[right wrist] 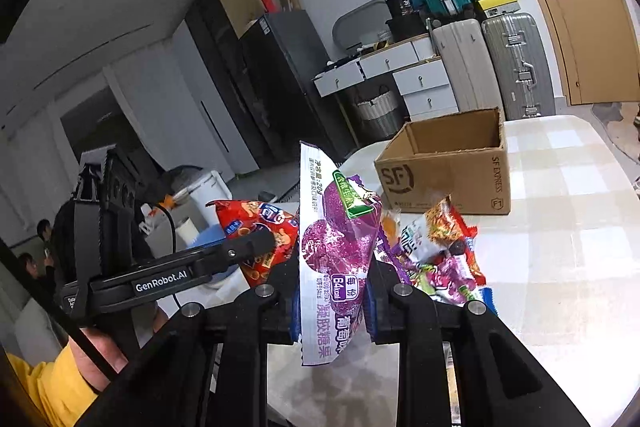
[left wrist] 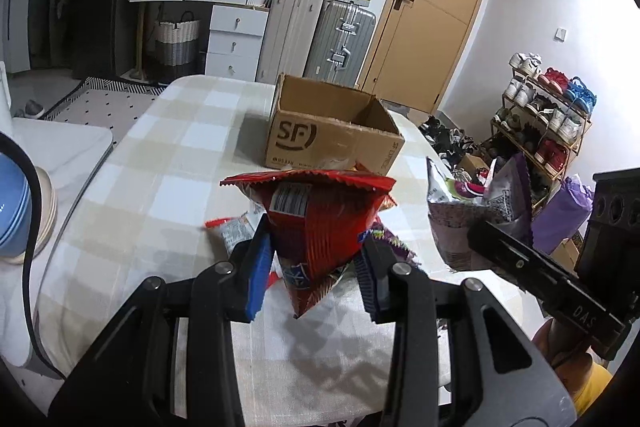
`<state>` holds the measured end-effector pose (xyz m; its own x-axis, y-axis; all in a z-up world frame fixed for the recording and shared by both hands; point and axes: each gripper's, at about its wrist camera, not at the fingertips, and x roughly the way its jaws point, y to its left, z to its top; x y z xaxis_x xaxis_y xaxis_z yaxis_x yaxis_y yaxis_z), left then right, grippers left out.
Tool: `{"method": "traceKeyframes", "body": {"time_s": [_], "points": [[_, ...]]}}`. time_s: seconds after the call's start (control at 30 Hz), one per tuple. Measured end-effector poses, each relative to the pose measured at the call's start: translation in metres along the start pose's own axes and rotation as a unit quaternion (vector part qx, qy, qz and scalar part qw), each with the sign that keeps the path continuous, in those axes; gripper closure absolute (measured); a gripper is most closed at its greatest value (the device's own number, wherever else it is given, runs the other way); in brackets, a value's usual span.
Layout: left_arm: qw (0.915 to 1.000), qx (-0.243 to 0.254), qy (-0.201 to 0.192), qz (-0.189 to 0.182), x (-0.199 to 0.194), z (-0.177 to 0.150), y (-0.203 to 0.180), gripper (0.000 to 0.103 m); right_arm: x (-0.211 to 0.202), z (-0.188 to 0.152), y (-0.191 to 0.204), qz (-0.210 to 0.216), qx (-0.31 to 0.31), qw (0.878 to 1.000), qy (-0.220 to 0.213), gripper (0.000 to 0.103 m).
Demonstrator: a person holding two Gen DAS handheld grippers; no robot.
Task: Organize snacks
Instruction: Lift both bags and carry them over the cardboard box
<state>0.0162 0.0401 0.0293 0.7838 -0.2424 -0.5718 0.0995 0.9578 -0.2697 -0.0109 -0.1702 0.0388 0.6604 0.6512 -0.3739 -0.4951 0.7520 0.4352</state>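
My left gripper (left wrist: 314, 259) is shut on a red snack bag (left wrist: 320, 223), held up off the checked tablecloth. My right gripper (right wrist: 332, 301) is shut on a purple and white candy bag (right wrist: 336, 267), also lifted. That purple bag (left wrist: 476, 211) and the right gripper's black body show at the right of the left wrist view. The red bag (right wrist: 256, 231) and the left gripper show at the left of the right wrist view. An open cardboard box (left wrist: 332, 131) marked SF stands beyond both bags; the box (right wrist: 452, 171) looks empty. More snack packets (right wrist: 436, 255) lie in a pile on the table.
The table (left wrist: 168, 155) with its beige check cloth ends in a rounded far edge behind the box. Blue and beige bowls (left wrist: 20, 211) sit at the left. Suitcases (left wrist: 320, 35), white drawers, a shoe rack (left wrist: 548, 119) and a door stand further back. A yellow sleeve (right wrist: 48, 387) holds the left gripper.
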Motion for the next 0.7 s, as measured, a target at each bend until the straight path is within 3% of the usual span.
{"method": "traceKeyframes", "body": {"time_s": [0.27, 0.7], "points": [[0.9998, 0.016, -0.005, -0.01, -0.005, 0.027, -0.011, 0.069, -0.01, 0.031, -0.003, 0.001, -0.003, 1.0, -0.018, 0.08], [0.9983, 0.05, -0.022, -0.018, 0.014, 0.115, -0.049, 0.068, 0.006, 0.109, -0.017, -0.037, -0.015, 0.999, -0.022, 0.08]]}}
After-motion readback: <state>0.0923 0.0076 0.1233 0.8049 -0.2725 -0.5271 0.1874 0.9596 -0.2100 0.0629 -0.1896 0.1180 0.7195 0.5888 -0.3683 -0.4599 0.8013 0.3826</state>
